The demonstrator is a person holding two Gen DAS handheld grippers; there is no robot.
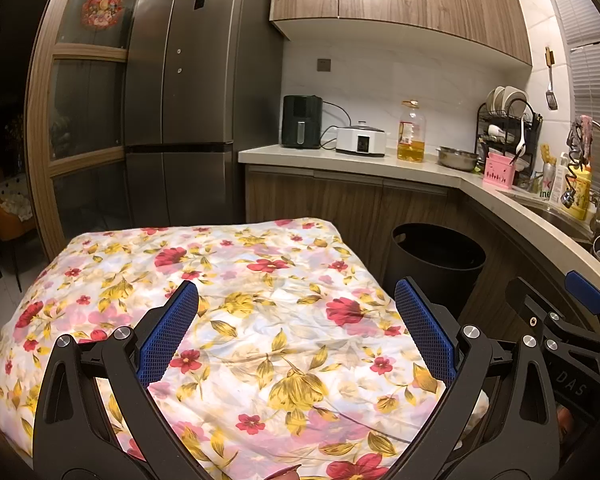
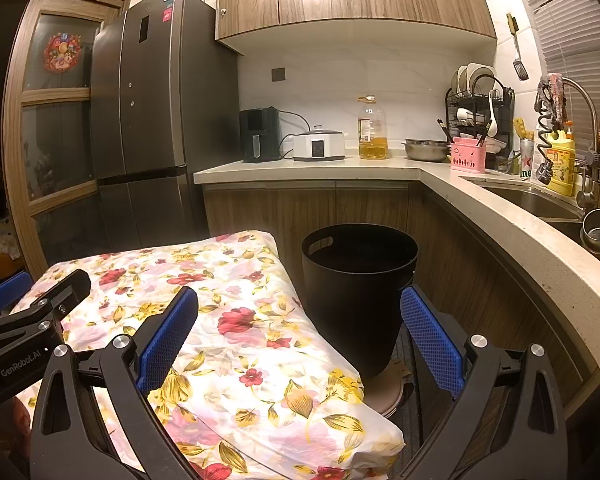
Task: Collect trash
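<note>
My left hand-held gripper [image 1: 296, 300] hangs over a surface draped in a flowered cloth [image 1: 228, 304], its blue pads [image 1: 168, 332] spread wide with nothing between them. My right hand-held gripper [image 2: 300, 306] is spread just as wide and empty, with its left pad over the cloth's right edge and its right pad in front of the black trash bin [image 2: 358, 292]. The bin stands upright, long axis vertical, open mouth facing up, just beside the cloth's far right corner and in front of the wooden cabinet doors under the counter [image 2: 312, 170]. From my right wrist I see most of its wall, a handle slot near the rim and a round base under it (a low stand of some kind, I cannot tell what); its dark inside shows no contents I can make out. From my left wrist only the bin's upper part shows past the cloth, but that view takes in nearly the whole cloth, where I see no loose trash. Each view catches the other gripper at its edge. On the counter stand an air fryer [image 2: 259, 134], a white cooker [image 2: 319, 145] and an oil bottle [image 2: 371, 130].
</note>
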